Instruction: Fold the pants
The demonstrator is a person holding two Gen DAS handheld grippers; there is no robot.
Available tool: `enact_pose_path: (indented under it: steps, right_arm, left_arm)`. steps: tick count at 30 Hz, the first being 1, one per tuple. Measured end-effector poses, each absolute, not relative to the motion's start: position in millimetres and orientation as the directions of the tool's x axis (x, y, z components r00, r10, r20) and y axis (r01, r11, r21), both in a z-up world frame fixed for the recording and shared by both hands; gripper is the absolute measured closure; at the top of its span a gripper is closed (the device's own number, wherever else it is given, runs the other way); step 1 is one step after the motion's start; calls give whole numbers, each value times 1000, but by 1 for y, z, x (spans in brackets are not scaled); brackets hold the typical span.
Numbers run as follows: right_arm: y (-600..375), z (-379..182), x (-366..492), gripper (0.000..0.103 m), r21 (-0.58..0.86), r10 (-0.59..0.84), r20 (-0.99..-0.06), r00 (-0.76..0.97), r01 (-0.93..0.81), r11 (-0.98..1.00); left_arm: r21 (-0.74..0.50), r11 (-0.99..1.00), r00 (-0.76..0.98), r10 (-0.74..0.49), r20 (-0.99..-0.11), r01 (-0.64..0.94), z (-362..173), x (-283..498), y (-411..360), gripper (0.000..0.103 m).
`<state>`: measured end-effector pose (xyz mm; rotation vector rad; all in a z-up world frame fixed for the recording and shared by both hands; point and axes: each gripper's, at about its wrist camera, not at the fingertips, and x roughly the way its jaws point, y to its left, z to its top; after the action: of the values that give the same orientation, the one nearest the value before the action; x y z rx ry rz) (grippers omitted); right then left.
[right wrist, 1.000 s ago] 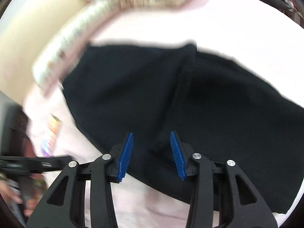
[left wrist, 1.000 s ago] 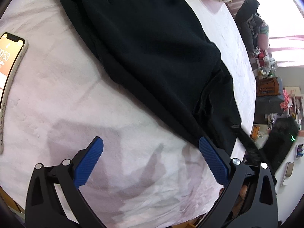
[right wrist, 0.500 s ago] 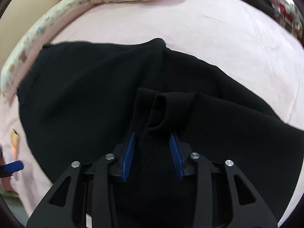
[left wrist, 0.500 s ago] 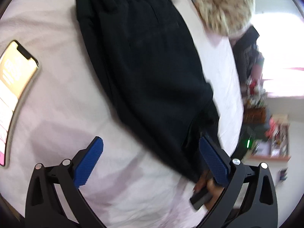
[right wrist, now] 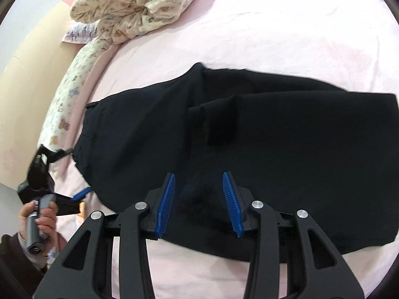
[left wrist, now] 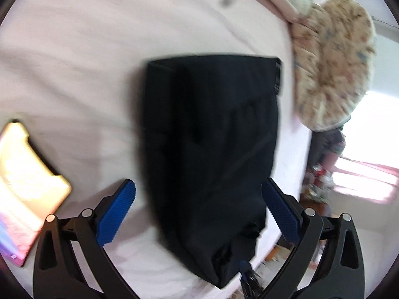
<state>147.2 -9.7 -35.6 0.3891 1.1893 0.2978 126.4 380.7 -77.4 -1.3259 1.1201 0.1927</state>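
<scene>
One pair of black pants [right wrist: 249, 149], of soft matte cloth, is laid folded on a pale pink bed sheet [right wrist: 274, 37], with a leg end doubled back on top at its centre. The right gripper [right wrist: 199, 199] is tilted down over the near edge, its ribbed blue pads narrowly parted with cloth bunched between them; whether it is pinched cannot be told. The left gripper [left wrist: 198, 209] is spread wide, empty, with the pants lying from 6 to 12 o'clock. One lit phone [left wrist: 22, 182] is seen at 9 o'clock, and a floral quilt [right wrist: 129, 7] at 11.
</scene>
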Motion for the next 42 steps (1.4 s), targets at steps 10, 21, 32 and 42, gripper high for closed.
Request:
enact_pose_path:
  steps: [10,21,32,42]
  right_arm:
    - [51,-34,136,61,536,561,-799,215,-166,828]
    - [58,-50,127,49,542,559,-816,149,-140,829]
    - [60,-59,118,49,548,558,-822,115,-111,829]
    - [35,-57,105,47,565,565,-812,145,-41,824]
  left_arm:
    - [-698,265,513,-516,-685,-665,-93,143,396,2]
    - [-786,286,551,-583,-597,-549,-102,169,393,14]
    - [-817,385,642,-506,-576,-429,-80,156,384,87]
    - [-843,482,695,-521,-495,-239,-25,168,351,89]
